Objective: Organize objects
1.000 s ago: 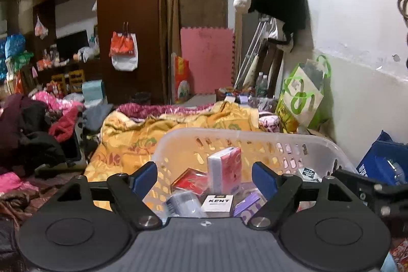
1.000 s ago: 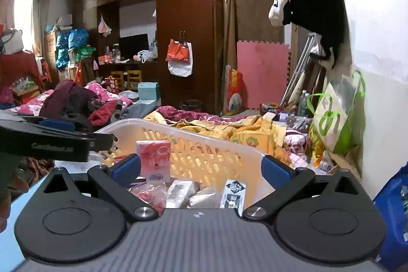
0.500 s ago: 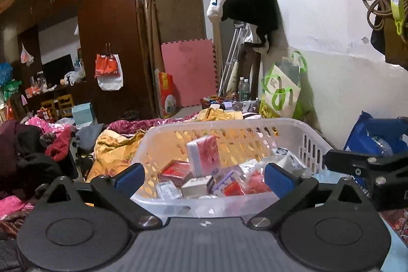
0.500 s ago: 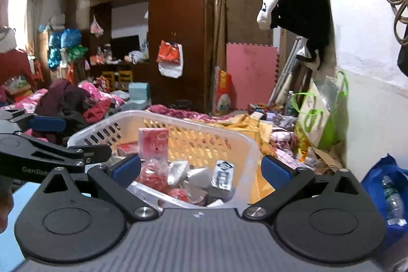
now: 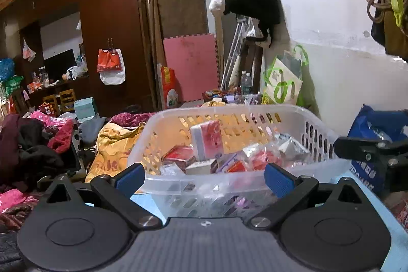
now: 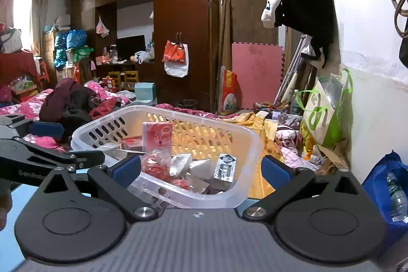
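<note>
A white slotted plastic basket point(image 5: 316, 134) stands on a light blue surface point(image 5: 397, 241), holding several small boxes and packets. A pink box point(image 5: 207, 140) stands upright among them. My left gripper point(image 5: 204, 180) is open wide just in front of the basket's near wall, and its blue pads touch nothing. In the right wrist view the same basket point(image 6: 163, 110) and the pink box point(image 6: 156, 135) lie ahead and to the left. My right gripper point(image 6: 201, 170) is open before the basket's near corner, holding nothing. Each gripper shows at the edge of the other's view.
Yellow and red bedding point(image 6: 257, 124) and heaped clothes point(image 6: 71, 101) lie behind the basket. A blue bag point(image 6: 390, 182) sits at the right by the white wall, with a green-and-white bag point(image 6: 323, 114) further back. A dark wardrobe point(image 6: 183, 24) fills the far side.
Both grippers have drawn back from over the basket, so its near rim now shows in front of the pads. The left jaws have spread wider. The right jaws stay as wide as before.
</note>
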